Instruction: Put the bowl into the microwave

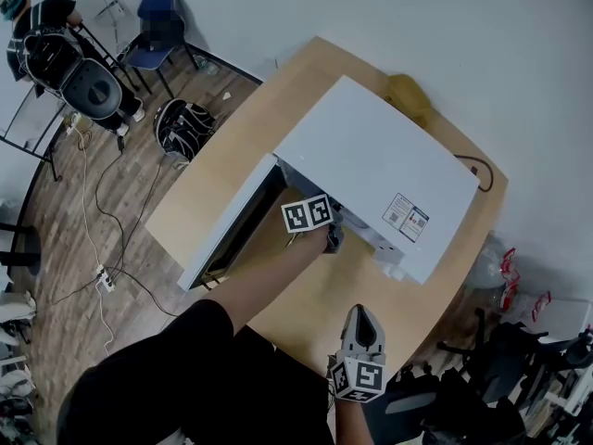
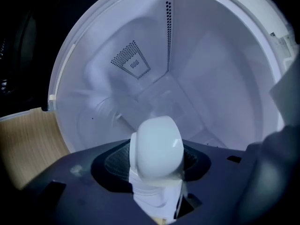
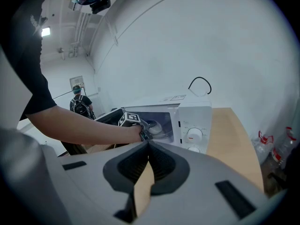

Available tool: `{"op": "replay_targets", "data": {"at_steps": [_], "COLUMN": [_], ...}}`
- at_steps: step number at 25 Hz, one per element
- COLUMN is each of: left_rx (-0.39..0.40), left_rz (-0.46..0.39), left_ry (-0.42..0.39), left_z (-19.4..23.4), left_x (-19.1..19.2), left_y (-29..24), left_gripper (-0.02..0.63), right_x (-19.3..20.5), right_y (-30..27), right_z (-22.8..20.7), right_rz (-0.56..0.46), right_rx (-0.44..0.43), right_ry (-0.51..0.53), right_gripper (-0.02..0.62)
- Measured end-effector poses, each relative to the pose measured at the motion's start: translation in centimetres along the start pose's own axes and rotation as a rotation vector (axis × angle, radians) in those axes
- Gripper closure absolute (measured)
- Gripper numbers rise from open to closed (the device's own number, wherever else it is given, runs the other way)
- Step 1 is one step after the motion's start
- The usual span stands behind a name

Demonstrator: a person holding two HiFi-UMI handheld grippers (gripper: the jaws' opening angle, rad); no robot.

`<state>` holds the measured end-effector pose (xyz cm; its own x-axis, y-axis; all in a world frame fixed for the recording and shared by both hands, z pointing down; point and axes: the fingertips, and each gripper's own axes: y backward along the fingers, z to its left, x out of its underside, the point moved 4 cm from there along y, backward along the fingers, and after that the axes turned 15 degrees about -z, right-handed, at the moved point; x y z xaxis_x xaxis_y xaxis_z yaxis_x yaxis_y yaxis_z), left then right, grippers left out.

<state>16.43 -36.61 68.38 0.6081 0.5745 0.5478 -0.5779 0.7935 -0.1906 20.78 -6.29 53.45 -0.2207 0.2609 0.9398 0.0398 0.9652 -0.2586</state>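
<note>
left gripper [image 2: 155, 162] clamps the bowl [image 2: 157, 142] between its jaws, inside microwave [image 2: 213, 78]

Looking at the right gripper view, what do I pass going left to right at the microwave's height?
Person's bare forearm → left tool → white bowl → white microwave's control panel → light wooden table

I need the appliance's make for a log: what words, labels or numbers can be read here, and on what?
No text is legible.
Two stickers on the white box-shaped microwave's top: too small.
Print beside its round dials: blurred.
Black-and-white square markers on both gripper cubes: patterns, no words.
</note>
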Motion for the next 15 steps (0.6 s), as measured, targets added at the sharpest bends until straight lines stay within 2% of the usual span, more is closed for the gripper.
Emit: {"op": "replay_targets", "data": {"at_steps": [5,8,15], "left_rx": [0.007,-0.018,-0.095], "left_rz": [0.003,-0.028,-0.06], "left_ry": [-0.029,-0.036,-0.164], "left_z": [0.1,0.4,0.9], "left_x": [0.0,-0.4,-1.0], "left_y": [-0.2,0.0,0.4], "left_gripper": [0.387,0.387,0.36], "right_x": [-0.2,-0.4,0.0], "right_y": [-0.4,-0.5,0.2], "right_z": [0.1,0.2,-0.2], "right_rz": [0.0,-0.001,0.012], "right_rx": [-0.006,-0.01,-0.003], "right_ry": [0.008,0.013,0.019], "right_gripper": [0.535,0.535,0.535]}}
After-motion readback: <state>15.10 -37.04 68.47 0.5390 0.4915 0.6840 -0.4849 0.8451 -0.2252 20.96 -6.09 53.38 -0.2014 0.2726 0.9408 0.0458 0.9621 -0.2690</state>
